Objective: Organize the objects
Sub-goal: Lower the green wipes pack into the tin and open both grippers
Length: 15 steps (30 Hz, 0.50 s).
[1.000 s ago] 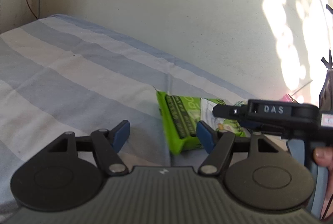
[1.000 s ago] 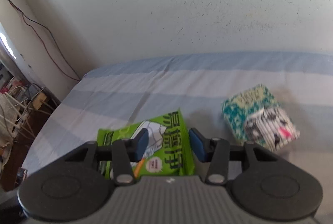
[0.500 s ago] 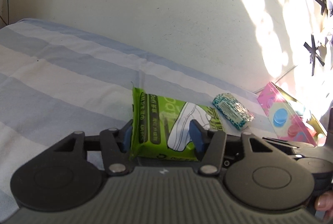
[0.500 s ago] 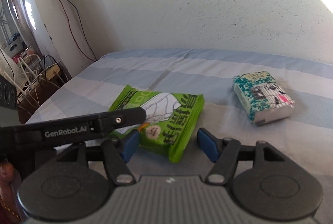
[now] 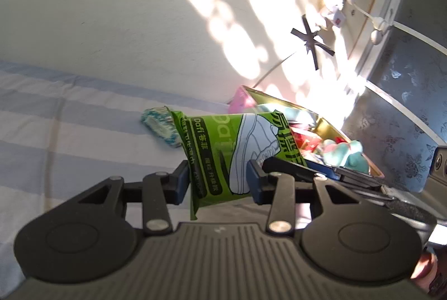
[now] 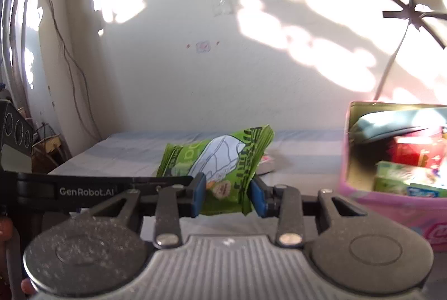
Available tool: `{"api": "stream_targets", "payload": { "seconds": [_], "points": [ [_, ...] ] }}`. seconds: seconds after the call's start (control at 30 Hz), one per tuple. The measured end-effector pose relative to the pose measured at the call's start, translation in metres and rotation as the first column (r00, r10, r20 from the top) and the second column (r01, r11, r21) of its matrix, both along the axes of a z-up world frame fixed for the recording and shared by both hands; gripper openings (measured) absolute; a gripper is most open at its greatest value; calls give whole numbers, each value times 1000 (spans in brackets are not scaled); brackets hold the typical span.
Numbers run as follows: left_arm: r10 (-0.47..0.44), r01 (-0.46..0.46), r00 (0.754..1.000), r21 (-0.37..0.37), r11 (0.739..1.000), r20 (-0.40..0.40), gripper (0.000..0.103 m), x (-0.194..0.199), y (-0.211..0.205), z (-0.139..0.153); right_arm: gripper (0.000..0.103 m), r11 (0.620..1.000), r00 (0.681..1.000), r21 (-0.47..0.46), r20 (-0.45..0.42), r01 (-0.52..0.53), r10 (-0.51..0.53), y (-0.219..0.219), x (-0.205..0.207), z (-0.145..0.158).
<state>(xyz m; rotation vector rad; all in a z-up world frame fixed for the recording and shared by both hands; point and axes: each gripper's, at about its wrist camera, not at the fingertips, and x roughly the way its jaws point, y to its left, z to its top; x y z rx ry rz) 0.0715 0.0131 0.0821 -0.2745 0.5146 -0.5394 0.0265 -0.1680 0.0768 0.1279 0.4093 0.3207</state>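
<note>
1. The bed (image 5: 69, 115) has a sheet with blue and white stripes.
2. A teal patterned pack (image 5: 159, 127) lies near its wall edge.
3. A pink box (image 6: 391, 205) stands by the same edge.

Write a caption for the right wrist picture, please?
Both grippers' fingers pinch a green packet lifted above the striped bed, beside a pink box.
</note>
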Motion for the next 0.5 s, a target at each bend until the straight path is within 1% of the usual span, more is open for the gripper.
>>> {"api": "stream_targets", "payload": {
  "seconds": [0.1,0.2,0.37,0.5],
  "points": [
    [-59,59,998,15,998,17,44,3,-32,10,34,997,997,16,37,69,-69,-30,-14,5],
    [-115,115,993,43,992,17,44,12,-67,16,33,990,990,39,49,134,-136,-63,-20,7],
    [-166,165,986,104,981,5,44,28,-125,20,33,971,976,110,13,213,-215,-121,-15,7],
    [-186,189,982,157,969,-33,44,48,-163,16,32,962,969,123,-43,245,-241,-159,4,1]
  ]
}}
